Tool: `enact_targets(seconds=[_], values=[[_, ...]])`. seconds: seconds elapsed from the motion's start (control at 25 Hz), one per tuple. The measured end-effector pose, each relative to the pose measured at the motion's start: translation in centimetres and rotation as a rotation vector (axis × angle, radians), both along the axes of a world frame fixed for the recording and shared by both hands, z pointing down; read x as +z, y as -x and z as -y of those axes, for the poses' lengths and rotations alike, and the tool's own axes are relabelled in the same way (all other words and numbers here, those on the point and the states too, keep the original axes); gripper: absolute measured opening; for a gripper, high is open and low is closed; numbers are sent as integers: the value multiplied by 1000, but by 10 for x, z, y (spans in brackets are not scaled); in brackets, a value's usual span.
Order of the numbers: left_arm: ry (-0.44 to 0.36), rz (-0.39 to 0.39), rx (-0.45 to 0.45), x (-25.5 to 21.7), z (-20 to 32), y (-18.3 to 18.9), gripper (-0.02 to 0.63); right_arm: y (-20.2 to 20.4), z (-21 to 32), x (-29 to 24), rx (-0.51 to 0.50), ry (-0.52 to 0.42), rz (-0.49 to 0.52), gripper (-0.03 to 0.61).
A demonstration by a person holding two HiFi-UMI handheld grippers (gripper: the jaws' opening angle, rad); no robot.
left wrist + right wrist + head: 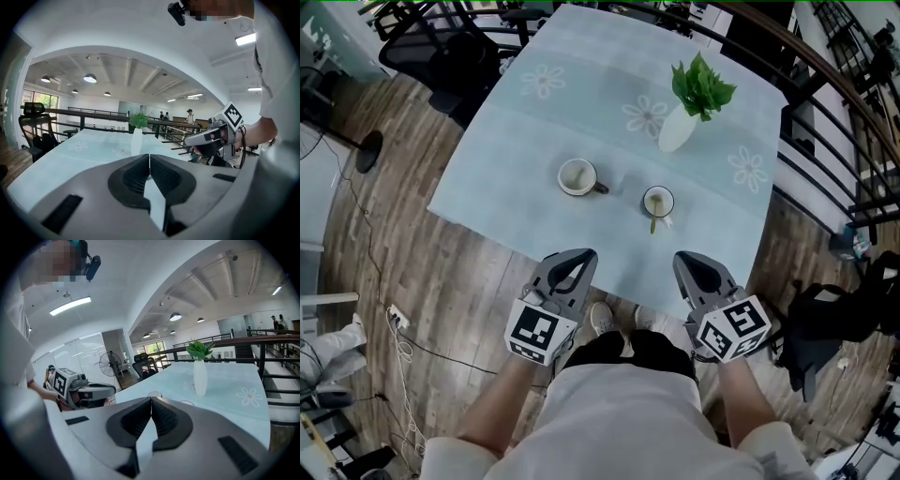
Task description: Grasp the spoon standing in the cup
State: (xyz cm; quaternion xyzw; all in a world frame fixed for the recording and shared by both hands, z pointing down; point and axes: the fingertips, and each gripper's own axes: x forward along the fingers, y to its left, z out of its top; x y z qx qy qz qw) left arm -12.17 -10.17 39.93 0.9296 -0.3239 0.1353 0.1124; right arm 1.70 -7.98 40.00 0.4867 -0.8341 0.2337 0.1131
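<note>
A small white cup (pixel 657 201) stands near the table's front edge with a spoon (pixel 653 222) in it, the handle leaning toward me over the rim. A second, wider cup (pixel 577 176) with a brown handle sits to its left. Both grippers hang off the table, just in front of its near edge. My left gripper (pixel 584 254) is shut and empty; its jaws meet at the tip (pixel 149 155). My right gripper (pixel 685 257) is shut and empty too (pixel 151 398), a short way in front of the spoon cup. The right gripper view shows only the cup rims (pixel 154 393).
A white vase (pixel 678 129) with a green plant stands behind the spoon cup. The table (pixel 516 202) has a pale blue cloth with flower prints. Black railings (pixel 825 112) run along its right side, office chairs (pixel 441 52) stand at the back left, and a dark bag (pixel 825 323) lies on the floor at right.
</note>
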Motion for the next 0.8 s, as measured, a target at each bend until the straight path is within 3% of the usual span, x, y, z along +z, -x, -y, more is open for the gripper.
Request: enact_targets(seconds=[0.32, 0.8], values=[[14, 10, -4, 9, 16, -18, 25, -13, 25, 1, -15, -2, 8, 21], [82, 32, -79, 51, 35, -53, 25, -41, 61, 27, -97, 34, 36, 21]])
